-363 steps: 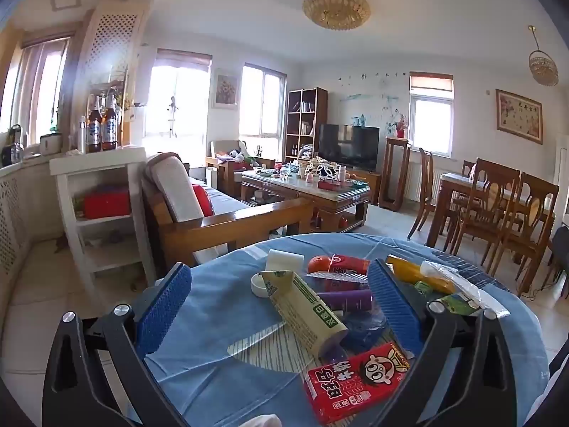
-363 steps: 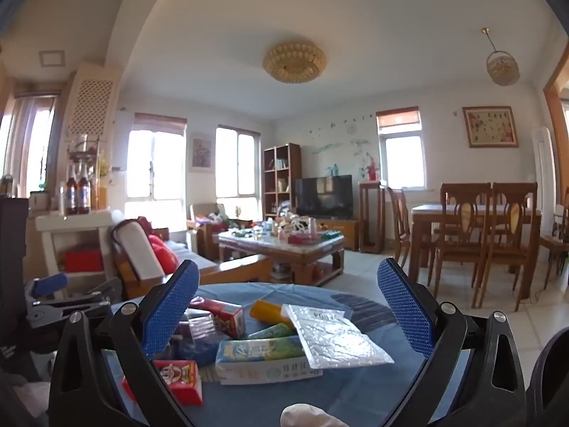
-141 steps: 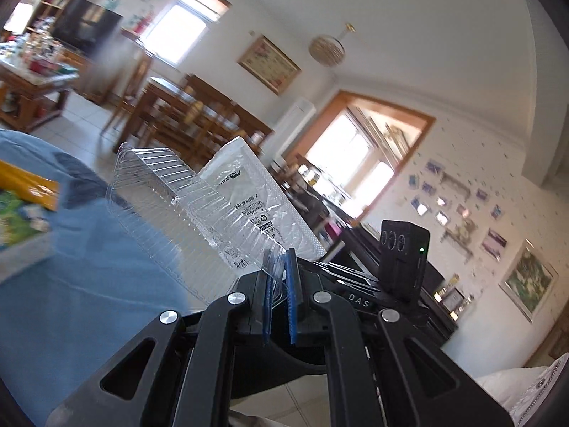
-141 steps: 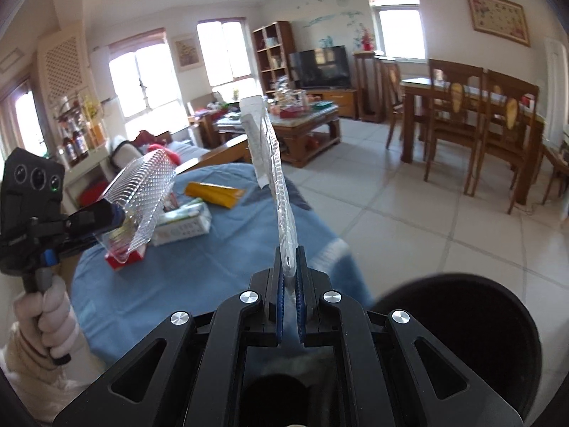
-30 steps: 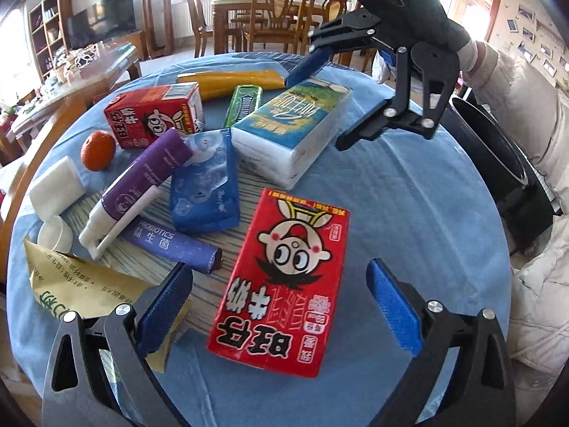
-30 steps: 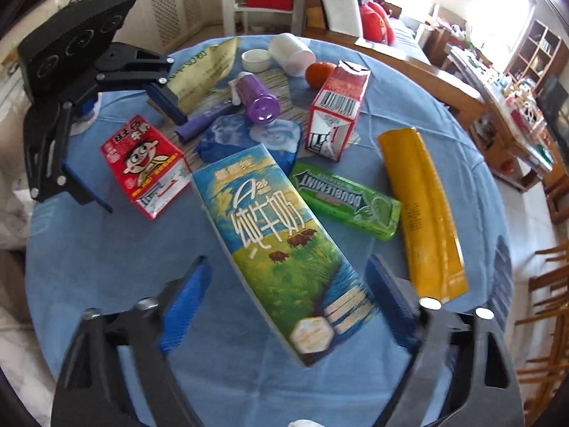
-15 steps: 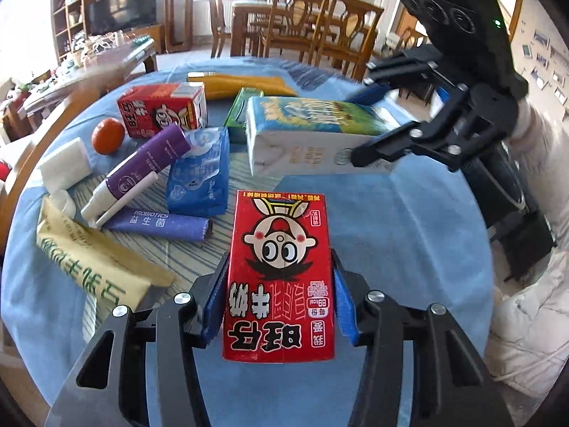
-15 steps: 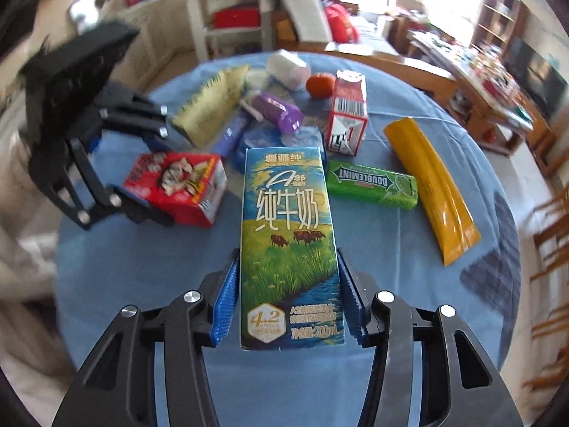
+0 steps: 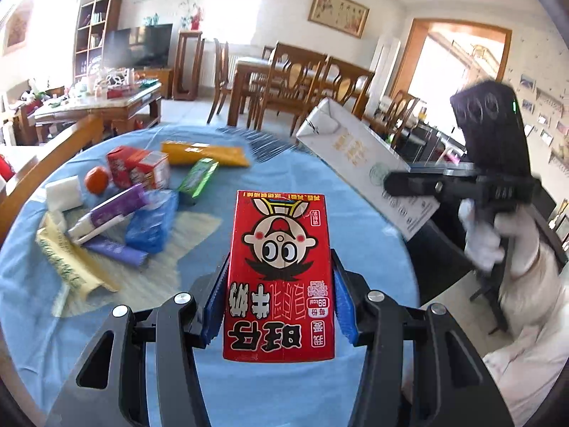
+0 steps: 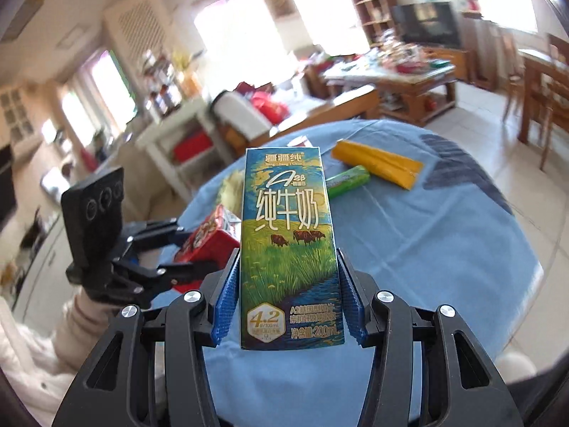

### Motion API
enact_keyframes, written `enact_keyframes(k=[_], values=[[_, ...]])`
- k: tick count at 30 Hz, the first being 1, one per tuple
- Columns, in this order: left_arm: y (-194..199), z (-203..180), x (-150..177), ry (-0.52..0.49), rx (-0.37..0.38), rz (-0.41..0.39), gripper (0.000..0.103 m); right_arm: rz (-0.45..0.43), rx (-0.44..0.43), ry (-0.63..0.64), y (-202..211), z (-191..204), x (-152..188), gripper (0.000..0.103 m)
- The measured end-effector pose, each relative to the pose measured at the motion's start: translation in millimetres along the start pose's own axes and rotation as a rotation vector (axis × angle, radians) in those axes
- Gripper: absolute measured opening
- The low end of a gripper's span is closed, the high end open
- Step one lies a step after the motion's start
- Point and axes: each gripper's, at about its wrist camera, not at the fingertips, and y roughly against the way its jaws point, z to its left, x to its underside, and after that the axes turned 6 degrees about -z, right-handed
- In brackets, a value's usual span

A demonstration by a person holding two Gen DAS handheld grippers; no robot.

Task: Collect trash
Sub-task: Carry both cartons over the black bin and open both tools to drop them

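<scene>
My left gripper (image 9: pixel 279 302) is shut on a red drink carton (image 9: pixel 281 270) with a cartoon face and holds it above the blue-clothed round table (image 9: pixel 227 384). My right gripper (image 10: pixel 288 306) is shut on a blue-green milk carton (image 10: pixel 288 249), lifted above the table's right side. That milk carton shows in the left wrist view (image 9: pixel 366 163) at the right. The left gripper with the red carton shows in the right wrist view (image 10: pixel 209 238) at the left.
On the table lie a yellow pouch (image 9: pixel 204 153), a green gum pack (image 9: pixel 199 176), a small red carton (image 9: pixel 138 167), an orange (image 9: pixel 96 179), a purple tube (image 9: pixel 113 210), a blue packet (image 9: pixel 153 227) and a yellow wrapper (image 9: pixel 67 259). Dining chairs (image 9: pixel 295 85) stand behind.
Both grippers have lifted their cartons off the table and tilted up. The right gripper has swung the milk carton out to the table's right edge.
</scene>
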Motion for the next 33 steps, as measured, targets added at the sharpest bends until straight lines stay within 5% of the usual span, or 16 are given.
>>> enact_keyframes(k=[9, 33], values=[[-34.0, -74.2, -5.5, -0.02, 0.113, -0.025, 0.051, -0.135, 0.066, -0.164, 67.6, -40.9, 44.0, 0.051], [-151.6, -222.9, -8.4, -0.159, 0.4, 0.107, 0.051, -0.312, 0.388, -0.395, 248.2, -171.0, 152.5, 0.051]])
